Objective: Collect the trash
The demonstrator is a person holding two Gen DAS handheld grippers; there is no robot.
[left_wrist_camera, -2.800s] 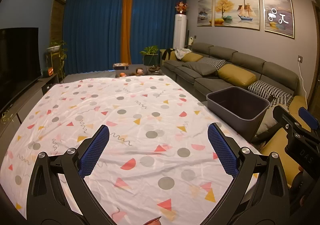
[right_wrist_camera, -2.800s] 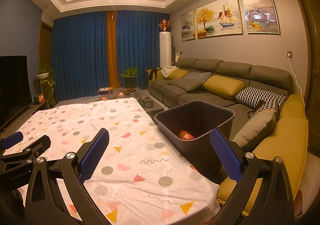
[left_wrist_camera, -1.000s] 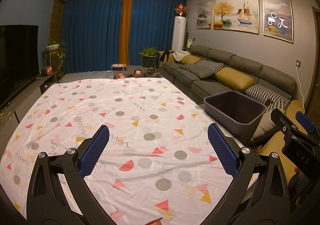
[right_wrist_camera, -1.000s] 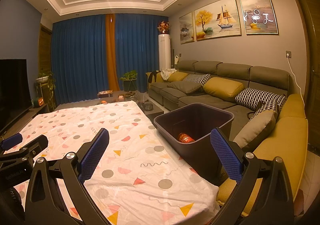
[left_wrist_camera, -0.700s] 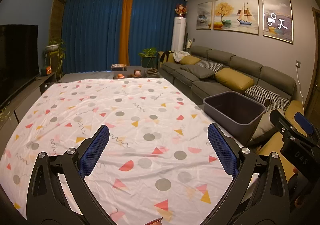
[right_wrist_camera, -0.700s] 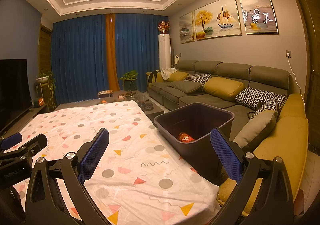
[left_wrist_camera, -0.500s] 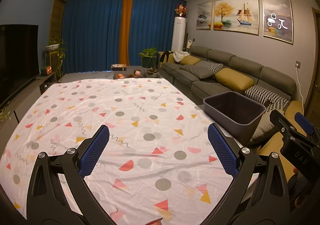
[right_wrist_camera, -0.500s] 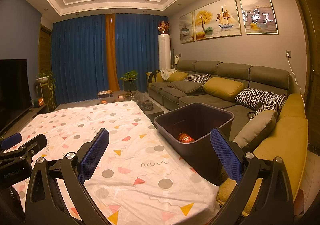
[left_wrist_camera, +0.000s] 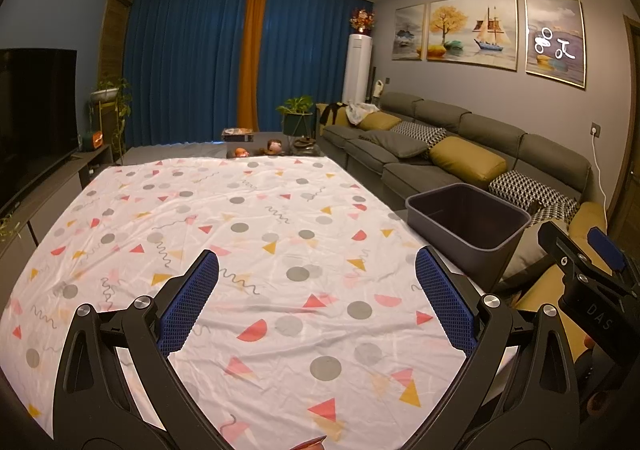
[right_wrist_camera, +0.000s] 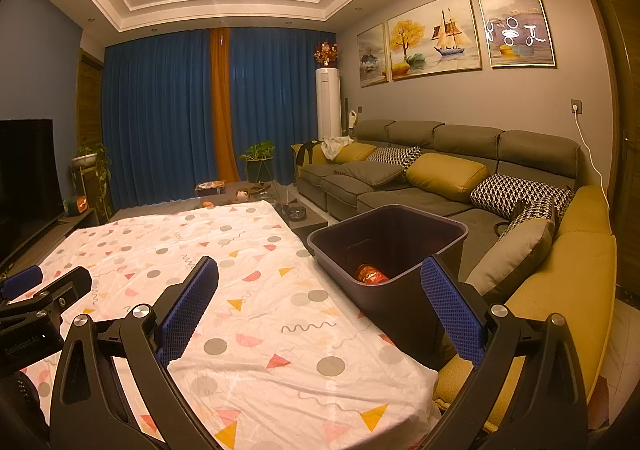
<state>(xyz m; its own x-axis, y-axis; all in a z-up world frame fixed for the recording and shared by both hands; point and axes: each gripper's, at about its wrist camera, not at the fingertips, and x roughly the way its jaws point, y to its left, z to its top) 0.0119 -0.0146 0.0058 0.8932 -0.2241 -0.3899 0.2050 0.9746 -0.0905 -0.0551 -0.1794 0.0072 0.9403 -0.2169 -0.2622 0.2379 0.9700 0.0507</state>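
Note:
A dark grey bin [right_wrist_camera: 416,250] stands off the table's right edge, beside the sofa; it also shows in the left wrist view as the bin [left_wrist_camera: 472,228]. Inside it lies a red and orange piece of trash [right_wrist_camera: 370,274]. My right gripper [right_wrist_camera: 320,290] hovers open over the table's near right corner, with the bin just ahead and nothing between its fingers. Above the near middle of the patterned cloth [left_wrist_camera: 240,234], my left gripper [left_wrist_camera: 318,282] is open and empty. A small reddish bit [left_wrist_camera: 308,444] peeks in at that view's bottom edge.
The table wears a white cloth [right_wrist_camera: 224,250] with coloured shapes. A grey sofa [right_wrist_camera: 440,177] with yellow and patterned cushions runs along the right. A low table [left_wrist_camera: 260,145] with small items sits beyond. A television [left_wrist_camera: 32,113] is at the left.
Both grippers have pulled back and lifted slightly since 2.8 s ago, so the bin looks a little farther off. Over the last second almost nothing has moved.

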